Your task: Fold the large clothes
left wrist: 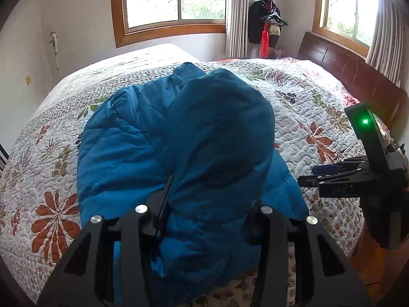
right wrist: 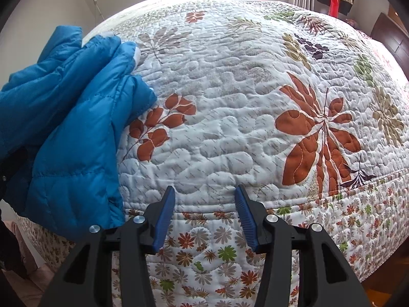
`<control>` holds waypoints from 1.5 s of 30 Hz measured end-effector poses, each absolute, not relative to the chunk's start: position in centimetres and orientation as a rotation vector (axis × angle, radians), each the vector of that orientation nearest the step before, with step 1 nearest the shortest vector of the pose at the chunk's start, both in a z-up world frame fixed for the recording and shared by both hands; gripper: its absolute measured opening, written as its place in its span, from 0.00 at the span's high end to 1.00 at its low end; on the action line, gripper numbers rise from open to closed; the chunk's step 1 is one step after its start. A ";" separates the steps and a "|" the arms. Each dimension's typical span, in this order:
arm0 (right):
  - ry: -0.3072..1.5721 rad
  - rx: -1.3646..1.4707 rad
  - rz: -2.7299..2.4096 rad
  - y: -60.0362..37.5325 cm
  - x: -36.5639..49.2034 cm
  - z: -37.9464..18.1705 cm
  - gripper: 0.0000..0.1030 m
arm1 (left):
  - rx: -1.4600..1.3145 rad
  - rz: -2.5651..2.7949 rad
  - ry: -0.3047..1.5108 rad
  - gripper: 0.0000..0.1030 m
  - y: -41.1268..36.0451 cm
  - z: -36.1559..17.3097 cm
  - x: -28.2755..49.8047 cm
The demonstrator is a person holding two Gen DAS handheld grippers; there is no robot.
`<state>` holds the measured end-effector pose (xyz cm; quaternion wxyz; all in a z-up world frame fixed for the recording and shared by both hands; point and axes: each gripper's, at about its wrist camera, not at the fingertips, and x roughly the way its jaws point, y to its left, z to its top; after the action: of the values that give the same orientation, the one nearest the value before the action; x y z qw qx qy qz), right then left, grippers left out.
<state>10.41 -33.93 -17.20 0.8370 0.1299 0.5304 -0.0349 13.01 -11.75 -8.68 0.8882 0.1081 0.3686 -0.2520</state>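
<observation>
Left claw (left wrist: 204, 204) of mine pinches the blue jacket (left wrist: 143, 138) at the bed's (right wrist: 230, 128) near edge; right claw (right wrist: 205, 215) hangs spread, empty. Slick padding may slip free.

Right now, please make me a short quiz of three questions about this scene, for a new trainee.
1. True or false: the right gripper has nothing between its blue pads.
2. What lies between the fingers of the left gripper?
A. the floral quilt
B. the blue puffer jacket
C. a red bag
3. Fill in: the coat rack stands in the corner between two ____.

Key
1. True. The jaws stand open over the quilt near the bed's edge.
2. B. Jacket fabric bulges between the fingers and hides their tips.
3. Windows.
</observation>
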 end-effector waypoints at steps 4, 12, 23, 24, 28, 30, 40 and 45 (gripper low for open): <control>1.124 0.288 -0.068 -34.1 10.5 -17.3 0.51 | 0.166 -0.583 0.769 0.47 -10.7 -7.2 11.6; 1.132 0.311 -0.064 -34.4 10.8 -17.0 0.50 | 0.072 -0.631 0.666 0.39 -6.7 -3.2 8.9; 1.041 0.195 0.010 -30.5 11.5 -10.4 0.50 | 0.048 -0.393 0.685 0.36 -2.5 -3.2 13.0; 1.026 0.180 0.019 -29.9 11.5 -9.5 0.50 | 0.050 -0.379 0.692 0.36 -2.5 -3.4 13.3; 0.975 0.148 0.088 -27.2 11.6 -6.1 0.38 | 0.087 -0.301 0.735 0.34 -2.4 -4.7 14.9; 0.967 0.141 0.127 -25.8 11.7 -5.1 0.34 | 0.090 -0.296 0.763 0.34 -2.5 -5.5 15.6; 0.955 0.187 0.119 -25.3 11.8 -2.2 0.34 | 0.117 -0.339 0.825 0.34 -3.6 -7.8 16.9; 0.954 0.300 0.233 -25.6 11.8 -1.1 0.30 | 0.116 -0.347 0.823 0.34 -3.8 -8.1 17.0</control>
<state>11.80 -25.64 -1.12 0.8710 0.1433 0.4565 0.1116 17.04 -3.84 -8.06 0.9003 0.0563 0.3978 -0.1677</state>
